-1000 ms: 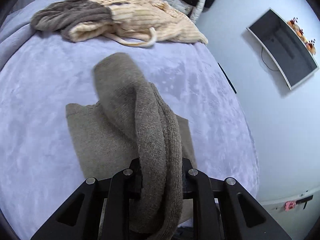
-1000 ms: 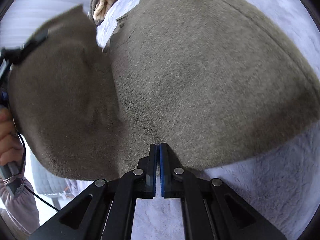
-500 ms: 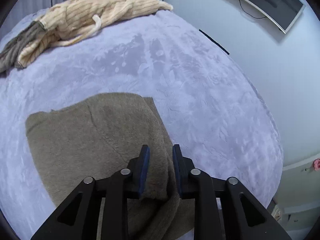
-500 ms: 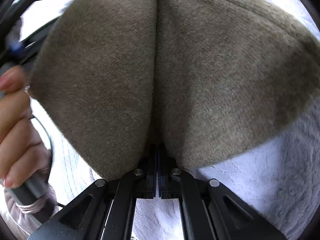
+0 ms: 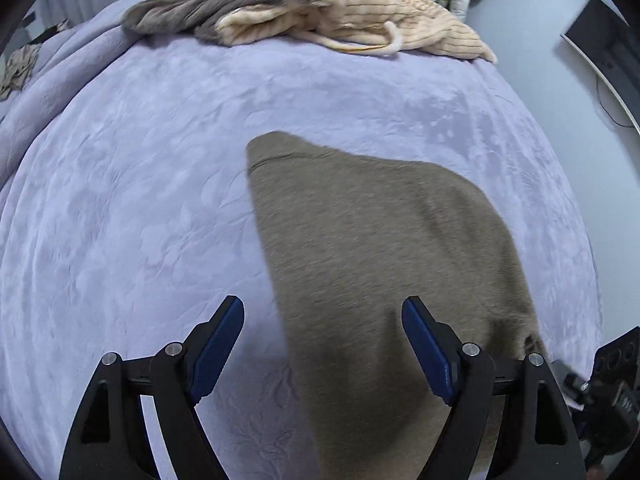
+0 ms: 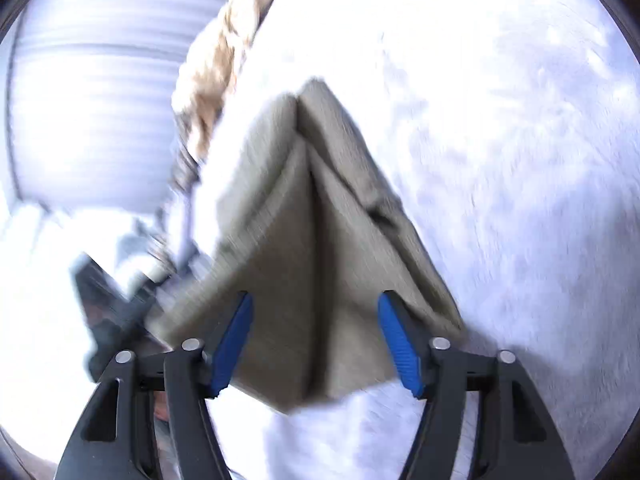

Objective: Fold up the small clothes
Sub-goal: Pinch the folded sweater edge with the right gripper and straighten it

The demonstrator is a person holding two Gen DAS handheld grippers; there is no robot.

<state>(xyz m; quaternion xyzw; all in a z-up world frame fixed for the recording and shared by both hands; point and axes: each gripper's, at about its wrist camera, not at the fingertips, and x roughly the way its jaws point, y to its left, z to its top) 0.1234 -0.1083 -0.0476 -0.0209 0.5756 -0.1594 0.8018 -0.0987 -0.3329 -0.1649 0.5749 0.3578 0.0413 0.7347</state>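
Note:
A taupe knit garment (image 5: pixel 380 248) lies folded on the lavender bedspread (image 5: pixel 140 208). My left gripper (image 5: pixel 323 348) hovers over its near edge; the jaws are opening, blue pads wide apart, and the cloth below does not touch them. In the blurred right wrist view the same garment (image 6: pixel 312 248) shows a folded layer with a crease running away from me. My right gripper (image 6: pixel 316 340) is over its near corner, jaws opening, with the cloth lying between the pads but not pinched.
A cream ribbed sweater (image 5: pixel 360 24) and a grey garment (image 5: pixel 208 8) are heaped at the far end of the bed. A wall with a monitor (image 5: pixel 608 48) is to the right. The other gripper's black body (image 5: pixel 612 400) shows at the lower right.
Both grippers have let go of the taupe garment and spread their jaws. The lifted flap has come down flat on the bed. The right gripper has pulled back from the cloth.

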